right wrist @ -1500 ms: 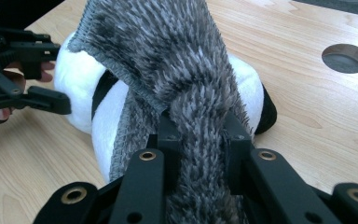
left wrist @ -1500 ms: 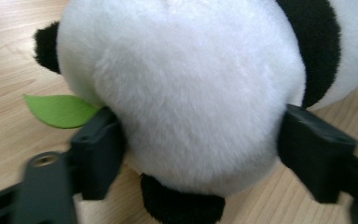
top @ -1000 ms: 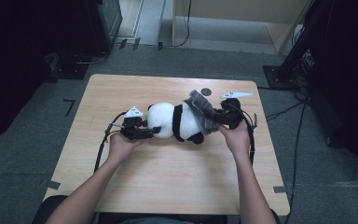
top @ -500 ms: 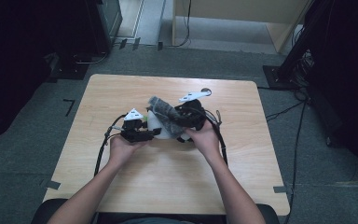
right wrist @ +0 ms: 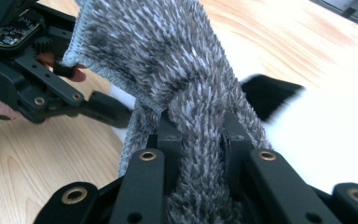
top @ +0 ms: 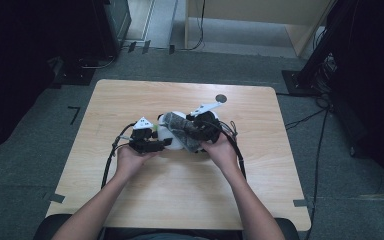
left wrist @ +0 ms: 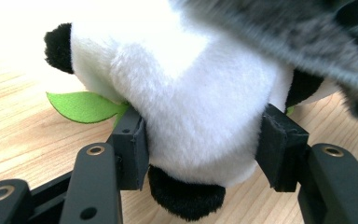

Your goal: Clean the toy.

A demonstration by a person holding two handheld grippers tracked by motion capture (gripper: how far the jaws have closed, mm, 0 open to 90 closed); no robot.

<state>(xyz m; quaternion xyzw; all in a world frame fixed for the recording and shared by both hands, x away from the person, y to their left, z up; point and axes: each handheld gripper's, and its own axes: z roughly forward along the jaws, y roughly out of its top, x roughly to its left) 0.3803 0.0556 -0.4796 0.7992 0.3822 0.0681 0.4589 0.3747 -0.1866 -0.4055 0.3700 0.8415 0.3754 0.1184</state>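
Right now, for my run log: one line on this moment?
left gripper: shut on plush panda | right gripper: shut on grey fuzzy cloth, draped over panda | table

The wooden table (top: 180,195) sits evenly lit while the room toward nine and three o'clock falls dark. In the gripper views, glare bleaches the tabletop toward twelve o'clock, and the panda's black ear (right wrist: 270,95) is smeared with blur.

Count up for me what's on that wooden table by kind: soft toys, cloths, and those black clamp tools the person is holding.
Soft toys: 1, a panda plush
Fuzzy grey cloths: 1, the grey cloth
Handheld clamp tools: 2, the left gripper and the right gripper
Total: 4
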